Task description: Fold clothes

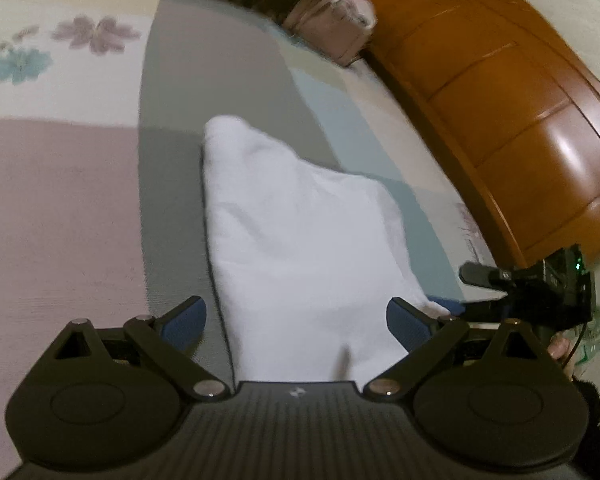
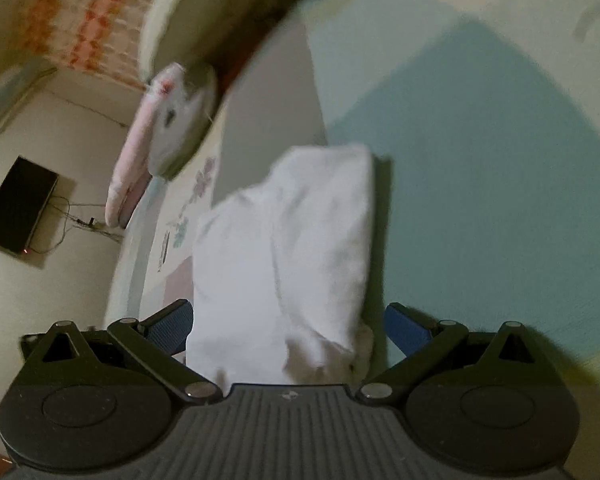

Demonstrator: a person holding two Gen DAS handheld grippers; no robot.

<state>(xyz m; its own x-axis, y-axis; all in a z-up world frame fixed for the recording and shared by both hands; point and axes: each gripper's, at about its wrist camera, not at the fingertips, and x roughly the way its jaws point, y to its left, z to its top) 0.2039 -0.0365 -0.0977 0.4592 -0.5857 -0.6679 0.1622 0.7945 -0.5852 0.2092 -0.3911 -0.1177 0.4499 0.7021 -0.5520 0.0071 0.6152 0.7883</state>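
A white garment [image 1: 292,220], folded into a long narrow shape, lies on the patchwork bedspread [image 1: 60,200]. Its near end runs between the blue pads of my left gripper [image 1: 296,328], whose jaws stand wide apart and open. In the right wrist view the same white garment [image 2: 300,232] is bunched and runs between the spread fingers of my right gripper [image 2: 290,328], which is also open. The right gripper's black body [image 1: 540,292] shows at the garment's near right corner, with a hand [image 1: 560,348] behind it. Both views are blurred.
A glossy wooden headboard [image 1: 520,120] curves along the right of the bed. A brownish pillow or blanket [image 1: 328,20] lies at the far end. A pink and white plush toy [image 2: 168,120] rests on the bed, and a black box [image 2: 18,204] hangs on the wall.
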